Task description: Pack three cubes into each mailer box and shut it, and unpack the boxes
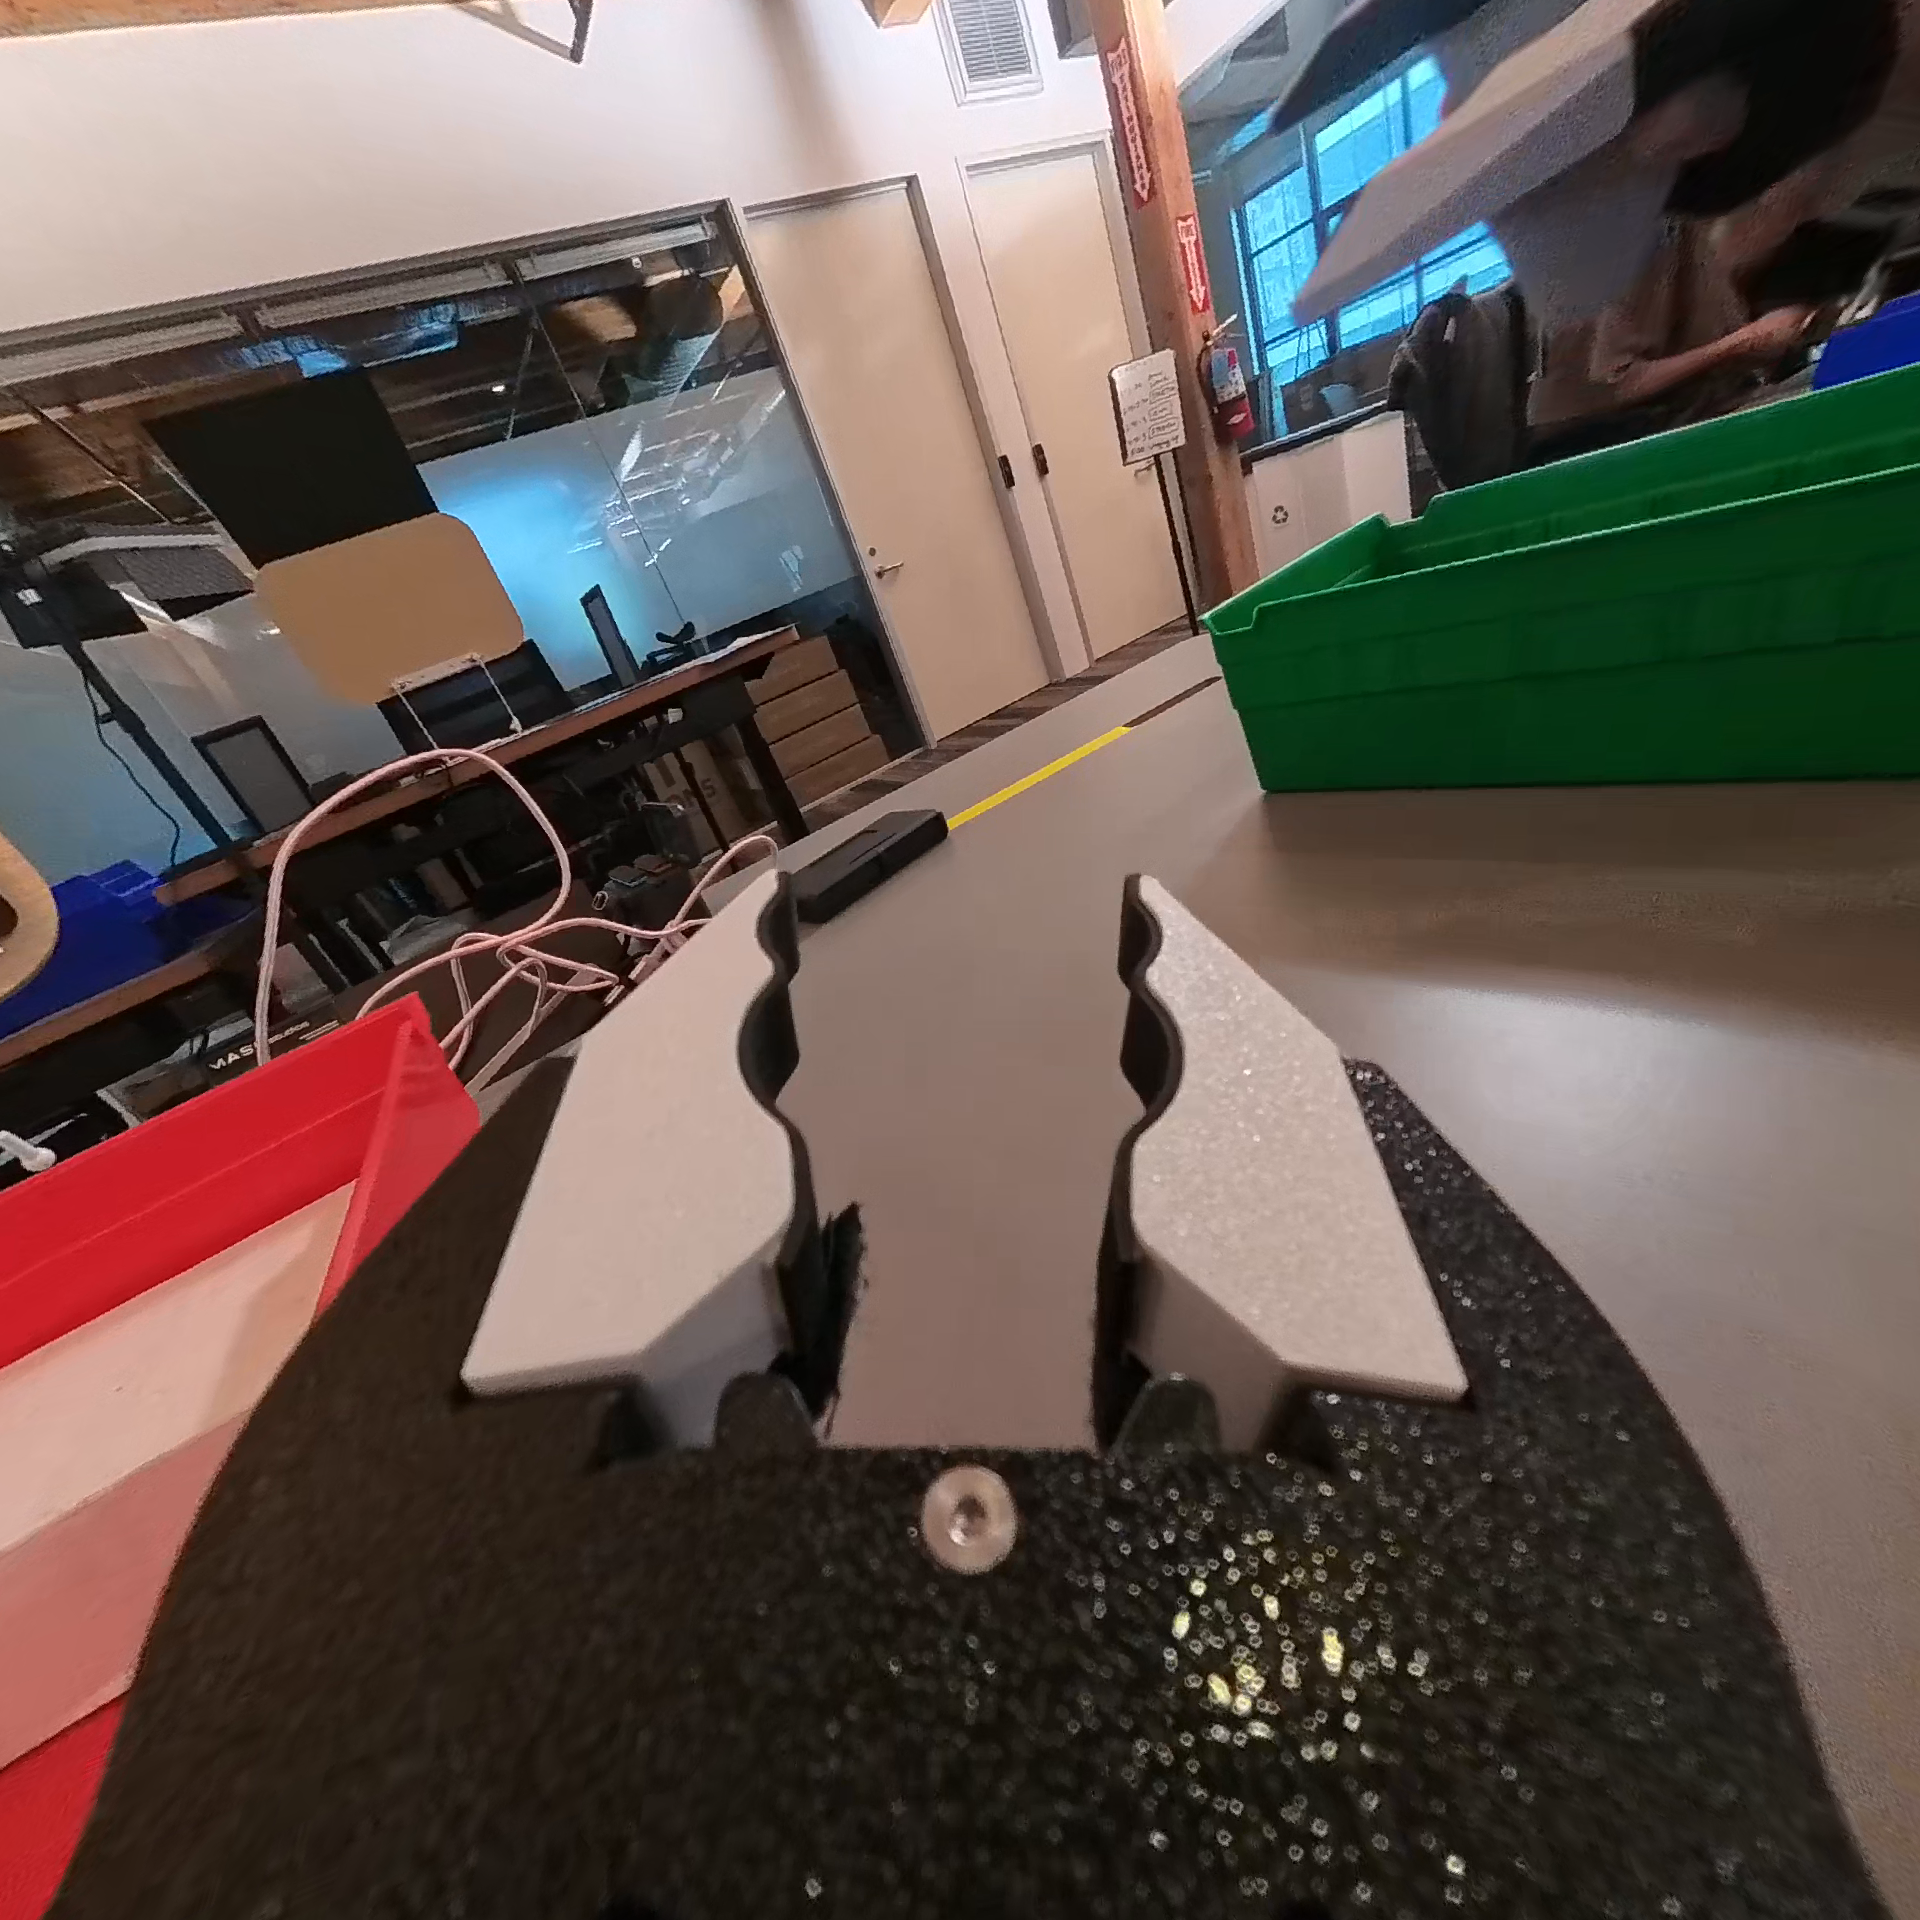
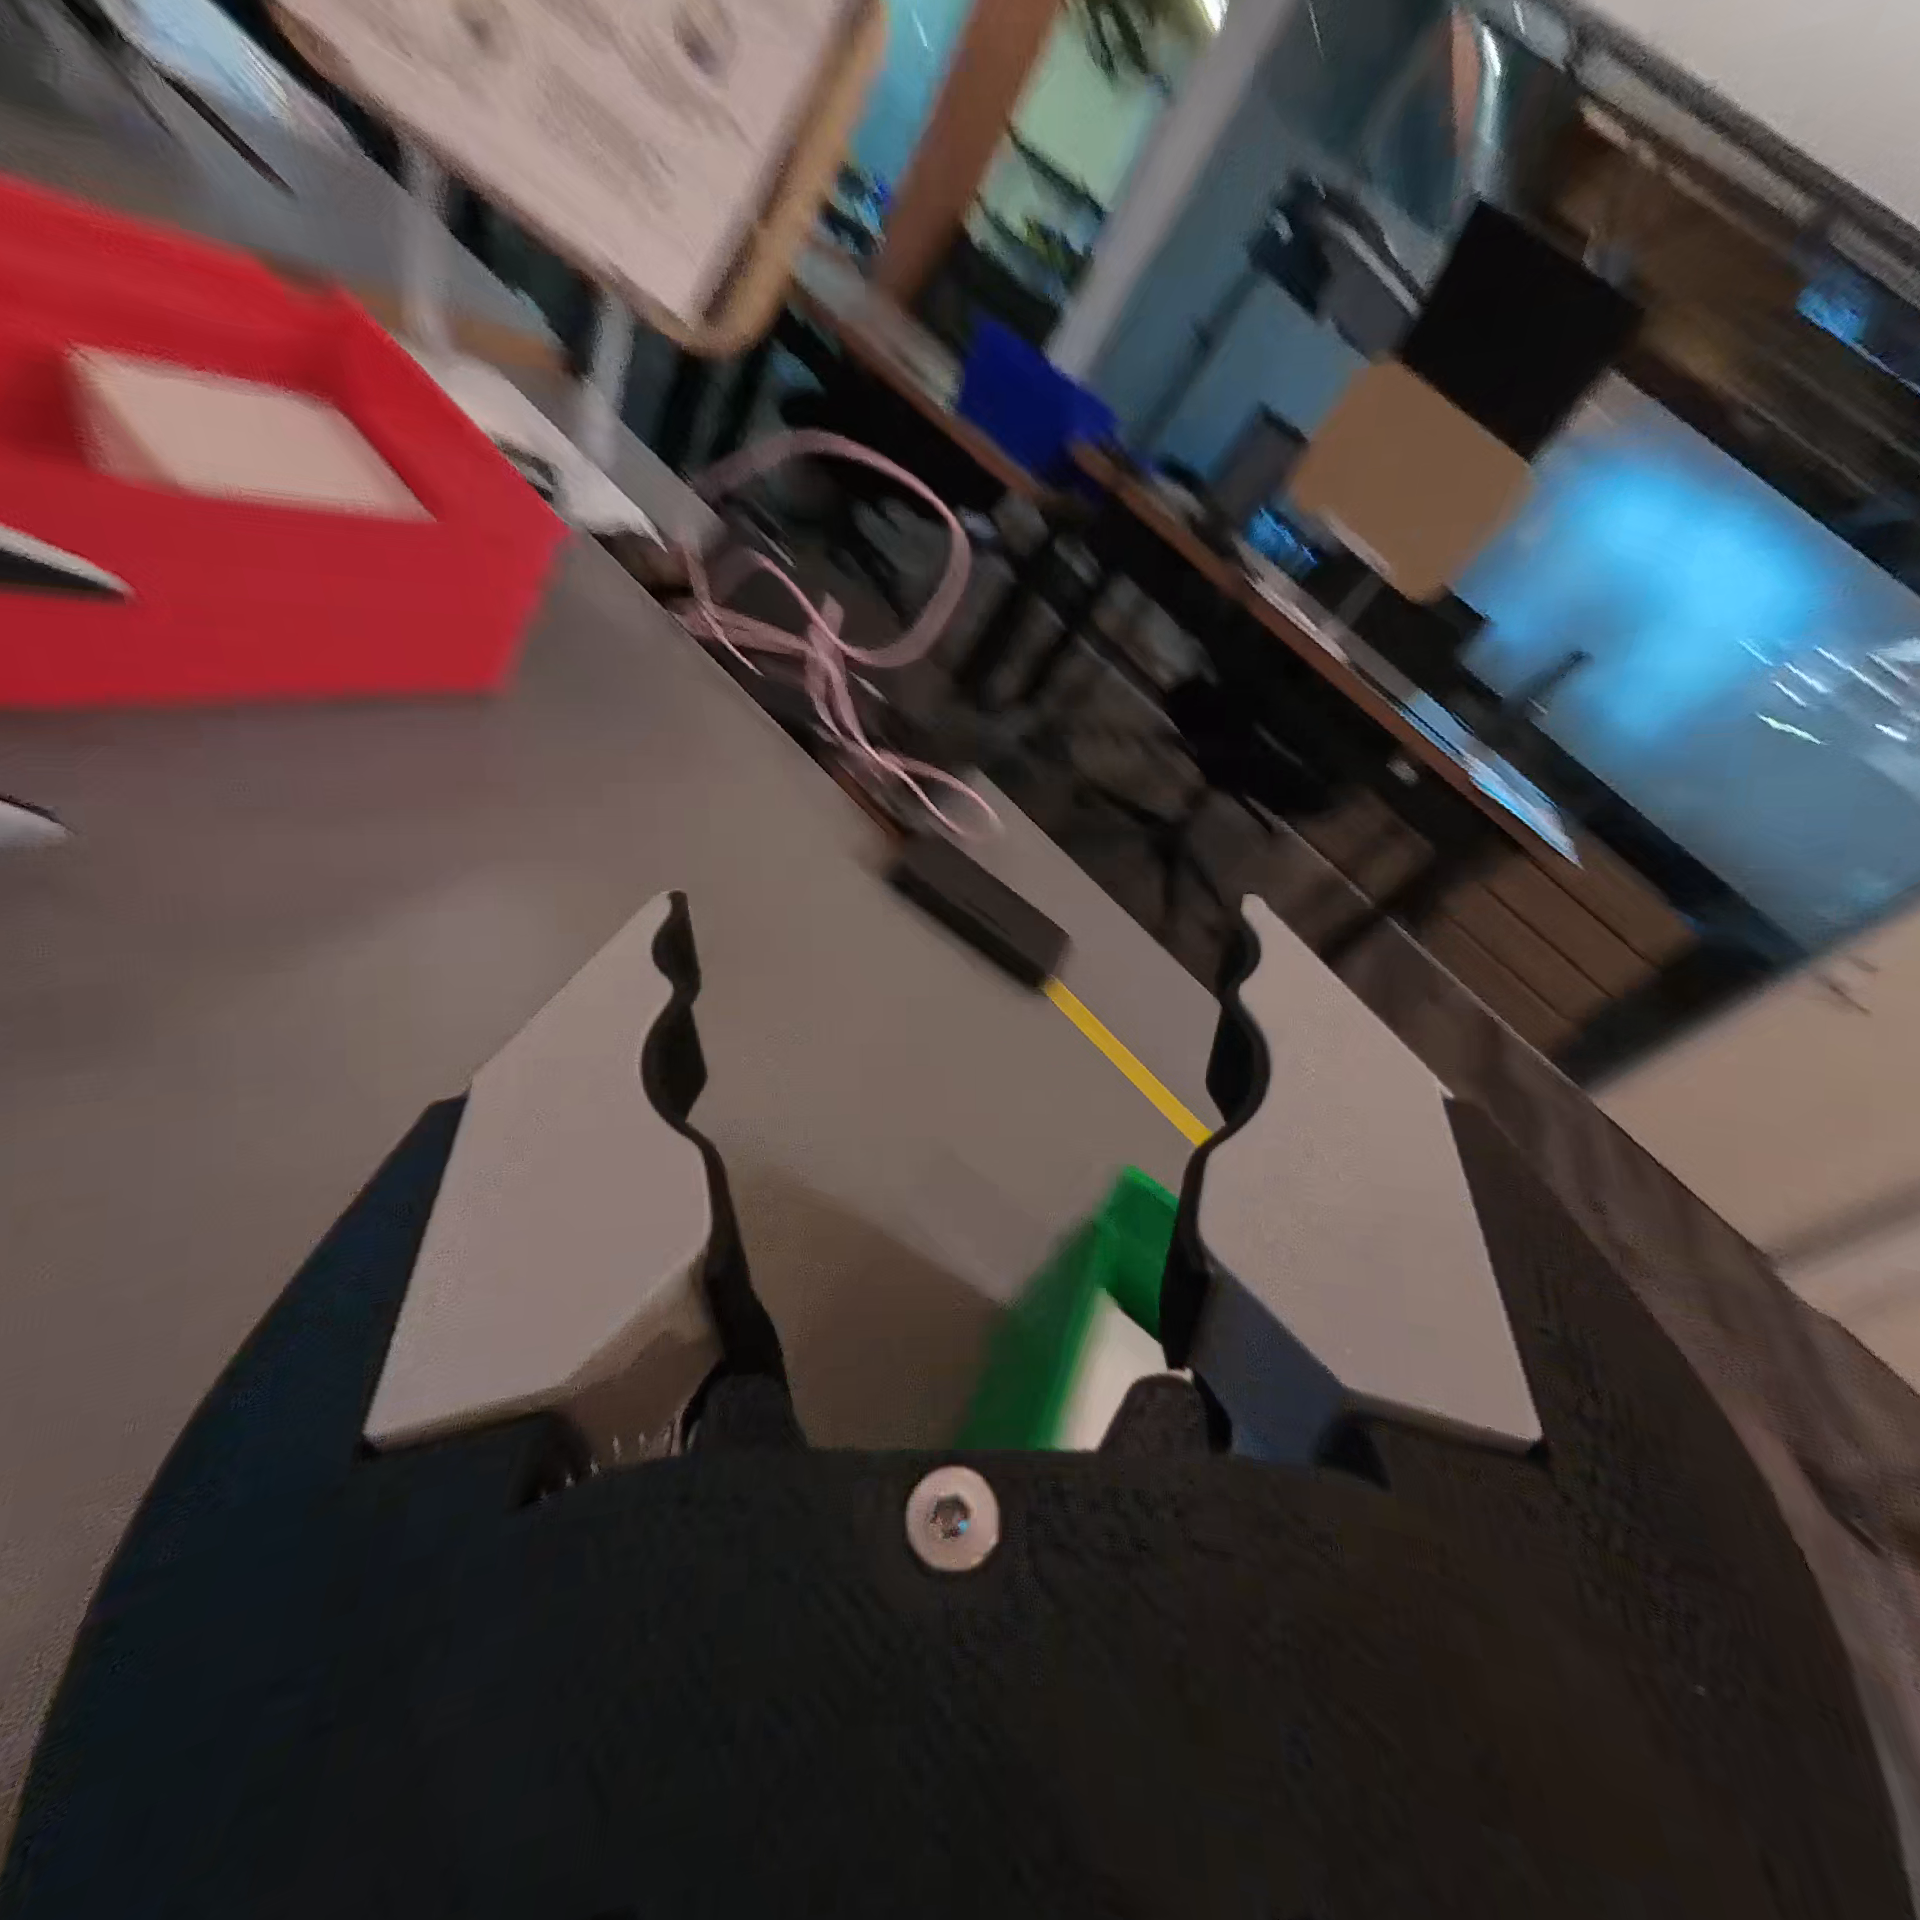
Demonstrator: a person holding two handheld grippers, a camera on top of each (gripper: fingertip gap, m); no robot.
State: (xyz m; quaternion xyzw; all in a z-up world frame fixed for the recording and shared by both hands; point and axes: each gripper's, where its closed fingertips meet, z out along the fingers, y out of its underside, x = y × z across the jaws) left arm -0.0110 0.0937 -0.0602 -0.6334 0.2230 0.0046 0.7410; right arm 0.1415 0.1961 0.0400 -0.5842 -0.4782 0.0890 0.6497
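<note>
Looking along your left gripper [image 1: 951,894]: fingers apart, nothing between the pads, only bare grey table [image 1: 1455,1039] ahead. A white mailer box [image 1: 145,1351] lies in the red bin [image 1: 208,1174] at lower left; the green bin [image 1: 1558,675] stands at right, well apart. Another white box [image 1: 1475,177], blurred, hangs high at upper right in a dark shape that is probably your other gripper; grip not legible. No cubes visible.

Right wrist view, heavily blurred: your right gripper [image 2: 961,899] is spread wide and empty, tilted over the table. The red bin [image 2: 312,582] with its white box [image 2: 249,436] sits at far left; a green bin corner [image 2: 1081,1309] shows just beneath the fingers. Something white inside it, cannot tell what.

Judgement: the boxes look like thin cardboard, so light, fairly stiff on the folds but crushable on the flat panels, and smooth-faced. Take hold across a folded edge or side wall, not mid-lid, and squeeze gently.
</note>
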